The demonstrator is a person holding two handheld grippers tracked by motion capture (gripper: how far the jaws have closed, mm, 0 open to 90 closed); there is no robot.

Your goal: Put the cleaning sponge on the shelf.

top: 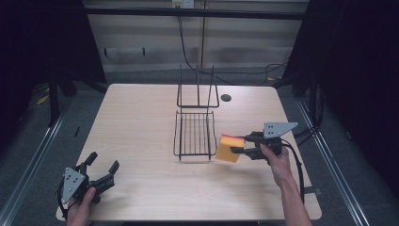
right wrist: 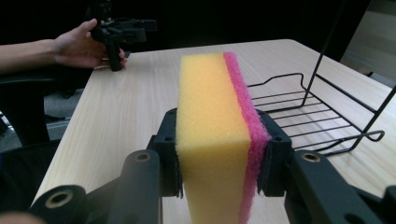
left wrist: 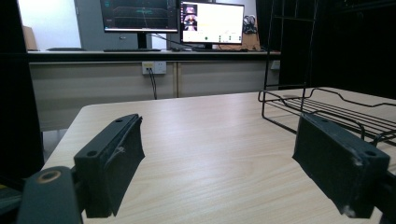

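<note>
At the near left corner of the pale wood-grain table, the left gripper sits in the person's left hand with its black fingers spread wide apart and nothing between them; in the left gripper view only bare table top lies between the two pads. Toward the middle of the table stands the black wire rack, a flat grid tray with a tall upright frame at its far end. Just right of the rack's near right corner, the yellow sponge with a pink scouring layer hangs above the table, clenched by the right gripper, which the right hand holds level and pointed at the rack. In the right gripper view the fingers press on the sponge's two broad faces, one on the yellow foam, the other on the pink layer, the sponge standing on edge. No brand, label or writing is legible on the sponge, rack or grippers.
</note>
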